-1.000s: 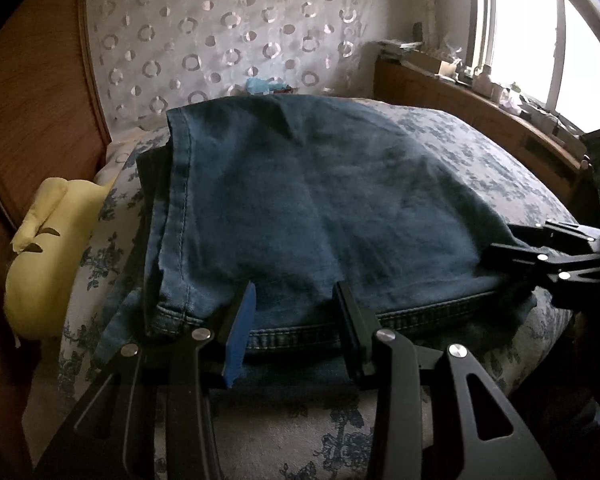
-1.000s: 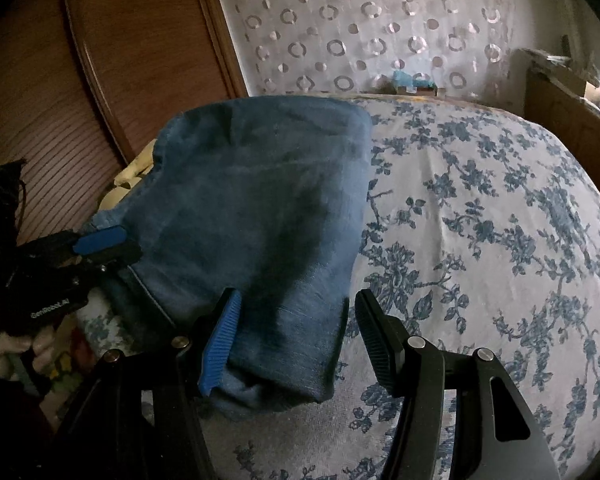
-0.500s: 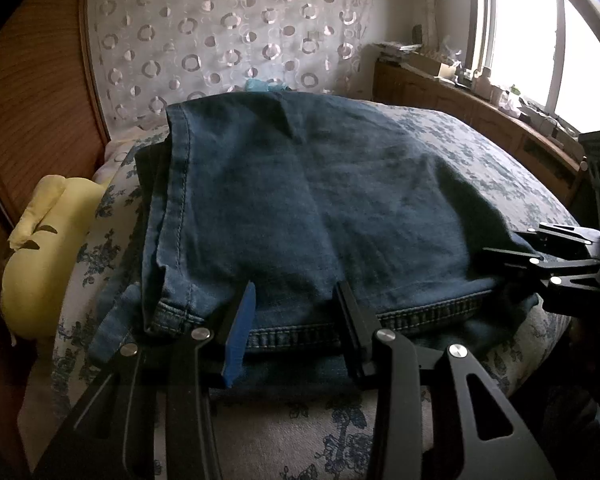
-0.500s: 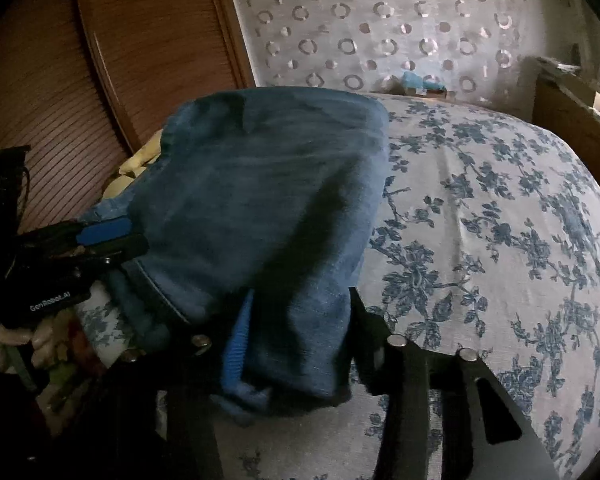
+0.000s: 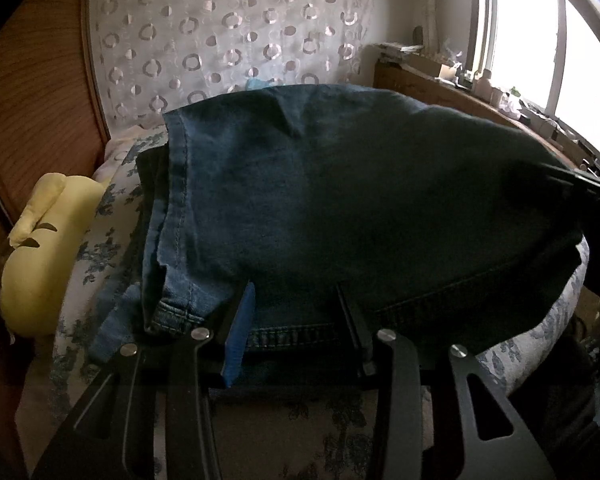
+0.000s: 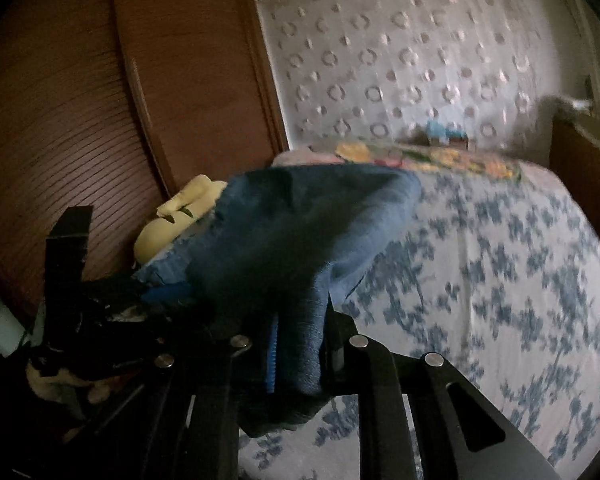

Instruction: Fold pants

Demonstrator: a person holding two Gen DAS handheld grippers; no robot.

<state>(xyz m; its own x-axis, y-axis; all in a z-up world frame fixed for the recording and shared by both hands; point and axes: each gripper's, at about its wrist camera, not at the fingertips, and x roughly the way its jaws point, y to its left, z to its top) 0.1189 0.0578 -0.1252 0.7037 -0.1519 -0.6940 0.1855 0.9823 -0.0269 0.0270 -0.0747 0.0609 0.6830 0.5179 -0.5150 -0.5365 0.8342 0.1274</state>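
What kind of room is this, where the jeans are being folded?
Most likely a bedroom. The jeans lie on a bed with a blue-flowered cover, a yellow pillow sits beside a wooden cupboard, and a window has a cluttered sill.

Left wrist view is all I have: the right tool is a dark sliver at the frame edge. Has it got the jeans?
Observer: Yes. The right tool has just been closing and is now shut on a bunched fold of the jeans.
Operator: Which part of them?
Observer: The near corner on its side. Denim fills the gap between the blue pad and the other finger.
Operator: Anything on the bed past that side?
Observer: A colourful blanket lies across the far end of the floral sheet.
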